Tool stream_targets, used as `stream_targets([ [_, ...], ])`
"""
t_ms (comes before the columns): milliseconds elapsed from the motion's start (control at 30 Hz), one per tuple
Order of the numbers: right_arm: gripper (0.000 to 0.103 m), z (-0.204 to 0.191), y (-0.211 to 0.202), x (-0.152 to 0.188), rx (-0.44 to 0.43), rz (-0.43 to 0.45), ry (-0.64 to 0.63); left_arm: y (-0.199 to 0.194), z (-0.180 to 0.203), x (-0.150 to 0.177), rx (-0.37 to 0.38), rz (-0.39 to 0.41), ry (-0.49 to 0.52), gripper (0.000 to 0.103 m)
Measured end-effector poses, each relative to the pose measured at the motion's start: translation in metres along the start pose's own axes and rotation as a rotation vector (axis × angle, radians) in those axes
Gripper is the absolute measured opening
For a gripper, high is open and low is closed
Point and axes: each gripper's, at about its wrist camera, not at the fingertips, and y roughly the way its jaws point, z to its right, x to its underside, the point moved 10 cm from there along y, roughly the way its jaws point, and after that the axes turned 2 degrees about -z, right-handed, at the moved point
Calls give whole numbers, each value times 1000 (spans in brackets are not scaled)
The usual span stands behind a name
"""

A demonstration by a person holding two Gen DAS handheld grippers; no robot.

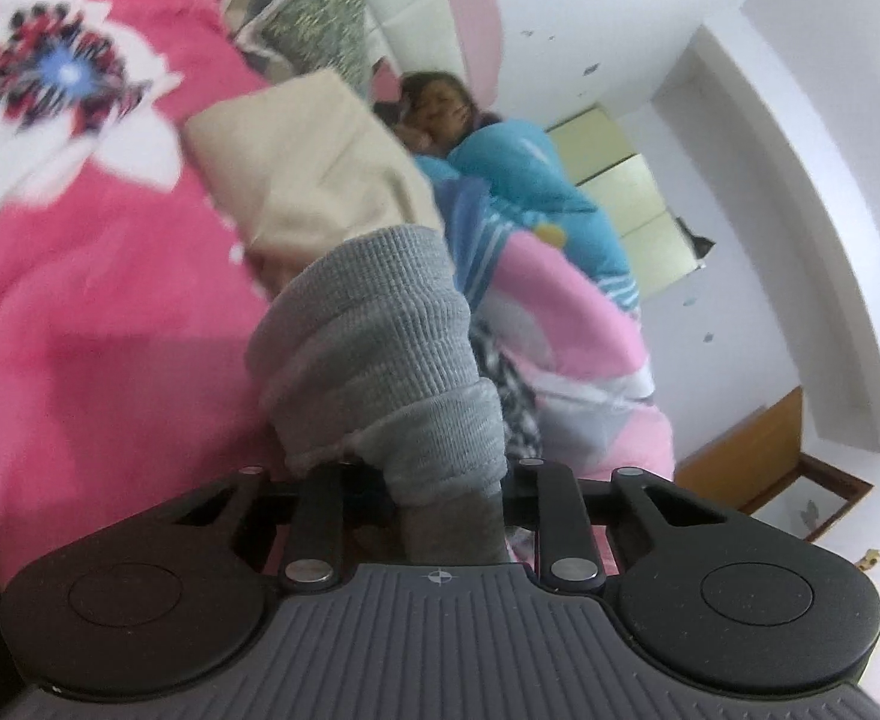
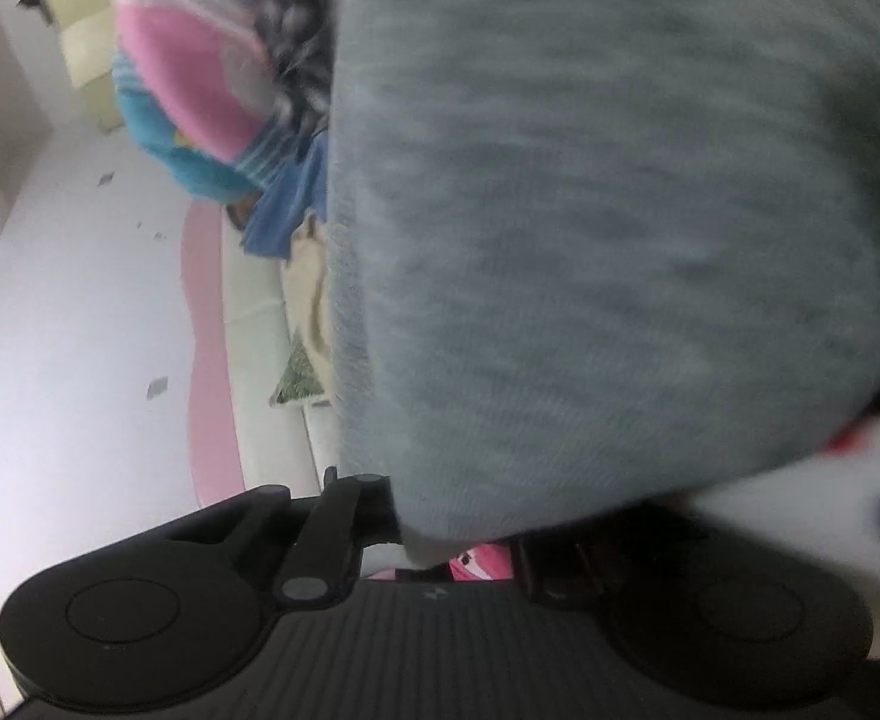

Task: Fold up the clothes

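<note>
Bunched between the jaws of the left gripper [image 1: 440,480]: a ribbed cuff of the grey garment [image 1: 380,360], clamped. Behind that cuff, a cream cloth [image 1: 314,156] on the pink flowered blanket [image 1: 110,300]; right of the cuff, a person under a blue and pink quilt [image 1: 560,276]. Draped over the right gripper [image 2: 440,534], more of the grey garment [image 2: 590,210], hiding the fingertips; apparently pinched on that fabric.
</note>
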Motion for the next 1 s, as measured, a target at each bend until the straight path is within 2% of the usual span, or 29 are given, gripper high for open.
stream_targets([
  [233, 10, -31, 60, 27, -24, -137, -76, -24, -9, -61, -1, 117, 33, 22],
  [300, 10, -28, 75, 35, -8, -165, -89, -28, -26, -67, -21, 116, 8, 23],
  [367, 10, -14, 85, 38, 38, -174, -91, -24, -53, -61, -54, 61, -53, 25],
  [433, 10, 12, 87, 36, 99, -187, -22, -22, -76, -51, -80, 4, -111, 28],
  [500, 10, 25, 83, 36, 120, -210, 16, -26, -86, -43, -89, -24, -129, 31],
  [567, 14, 21, 77, 39, 144, -230, -38, -29, -86, -39, -85, -40, -128, 41],
  [600, 20, 18, 73, 40, 167, -244, -73, -30, -86, -38, -81, -47, -132, 43],
  [700, 29, 5, 58, 45, 255, -291, -268, -31, -84, -39, -75, -67, -138, 53],
  [800, 31, -12, 36, 60, 376, -368, -592, -30, -80, -38, -85, -76, -115, 58],
  [867, 31, -27, 18, 70, 413, -413, -797, -28, -79, -39, -94, -76, -102, 58],
  [933, 31, -54, 6, 64, 398, -400, -954, -26, -79, -40, -100, -69, -87, 58],
  [1000, 30, -85, -1, 48, 409, -313, -1097, -23, -78, -41, -111, -57, -60, 56],
])
